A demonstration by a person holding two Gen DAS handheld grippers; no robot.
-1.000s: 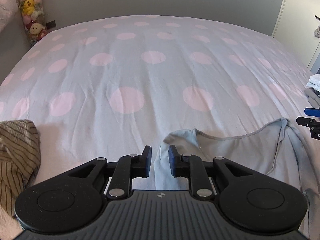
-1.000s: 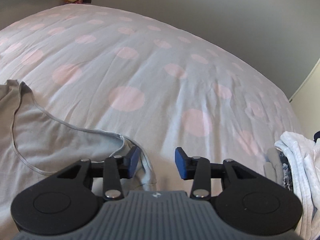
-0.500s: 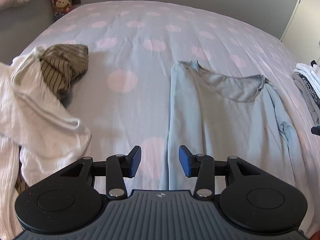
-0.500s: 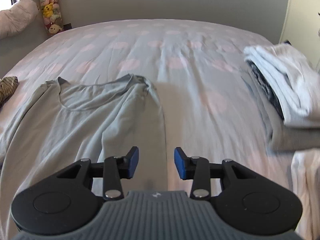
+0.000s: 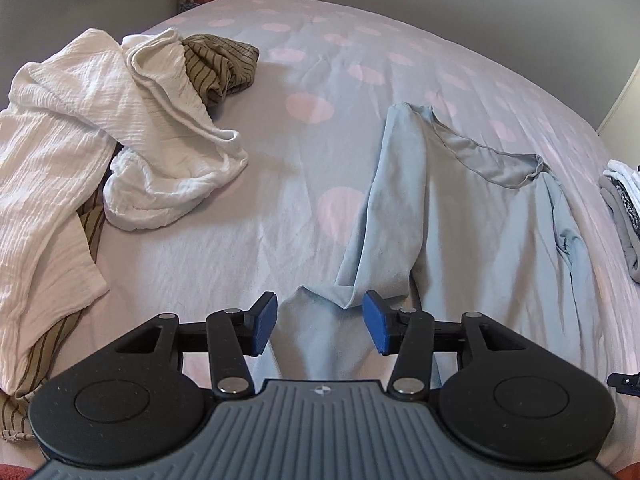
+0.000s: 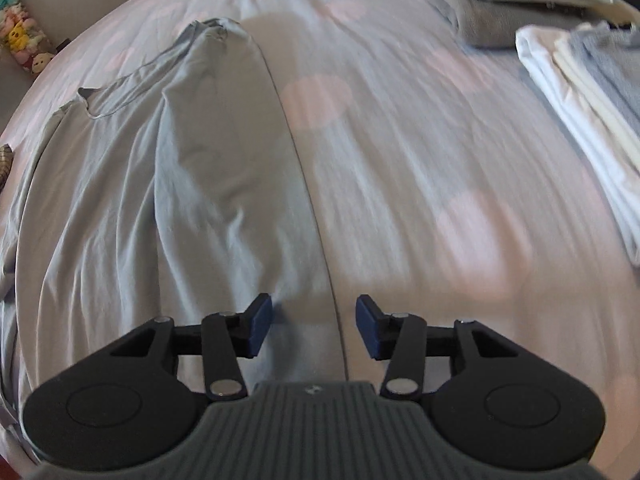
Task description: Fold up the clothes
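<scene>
A pale grey-blue long-sleeved top [image 5: 472, 216] lies spread on the dotted bedsheet [image 5: 248, 240], neckline toward the far side, its sleeves folded in along both sides. My left gripper [image 5: 319, 326] hovers over the top's near left part, where a folded sleeve end lies below the gap; its jaws are opening and the pads touch no cloth. My right gripper [image 6: 310, 328] hangs over the right side edge of the same top [image 6: 168, 184], jaws opening, with the edge running below the gap and nothing pinched.
A crumpled white garment [image 5: 80, 152] and a brown striped one [image 5: 224, 66] lie heaped at the left. Folded clothes are stacked at the right [image 6: 580, 92], with another grey and white pile [image 6: 504, 4] behind. Plush toys [image 6: 24, 44] stand by the wall.
Both grippers have pulled back from the neckline toward the near part of the top and let the fabric go. Their jaws stand wider. The sleeves now lie folded inward.
</scene>
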